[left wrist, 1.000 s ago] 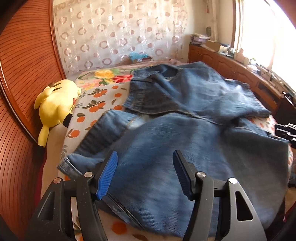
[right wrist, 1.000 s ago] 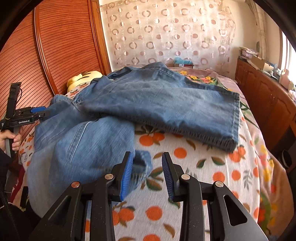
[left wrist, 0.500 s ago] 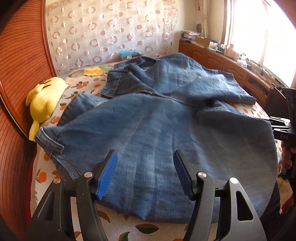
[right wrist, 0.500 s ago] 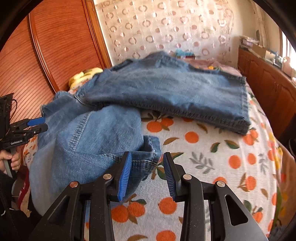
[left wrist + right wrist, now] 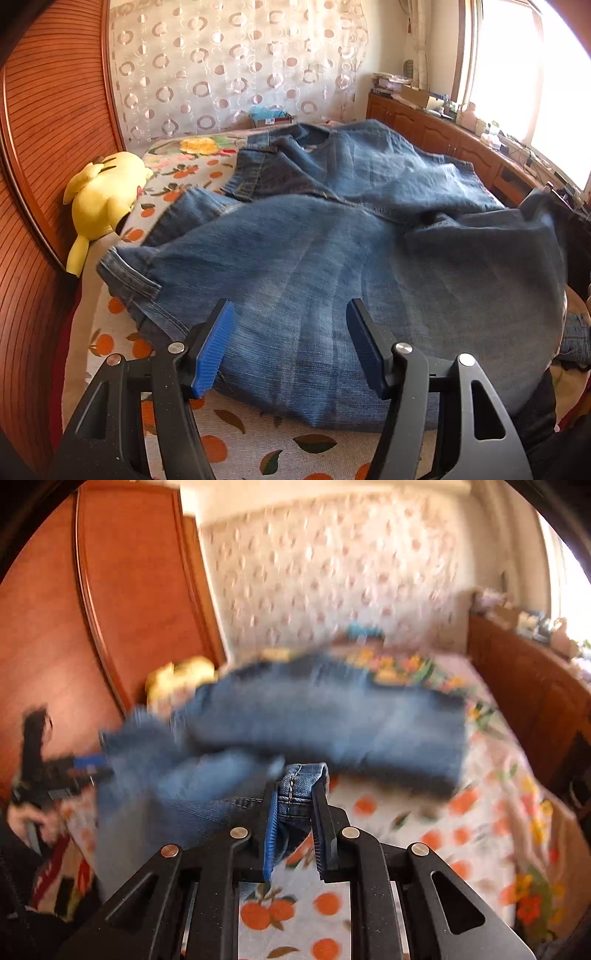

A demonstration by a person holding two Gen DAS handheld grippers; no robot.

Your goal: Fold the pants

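Blue jeans [image 5: 369, 258] lie spread and partly folded across the bed. My left gripper [image 5: 289, 310] hovers open just above the near leg, with nothing pinched between its blue pads. In the blurred right wrist view the jeans [image 5: 332, 716] stretch across the bed. My right gripper [image 5: 295, 794] is closing, and its pads pinch the stitched hem [image 5: 301, 775] of the near leg, which is raised off the sheet. The left gripper [image 5: 74, 768] shows at the left edge, held by a hand.
A yellow plush toy [image 5: 103, 195] lies by the wooden headboard [image 5: 37, 147] on the left. The orange-print sheet [image 5: 251, 443] shows bare in front of the jeans. A wooden cabinet [image 5: 443, 136] loaded with small items runs under the window on the right.
My right gripper has closed on the hem and risen, lifting that corner of the leg off the sheet. The left gripper has stayed open over the jeans.
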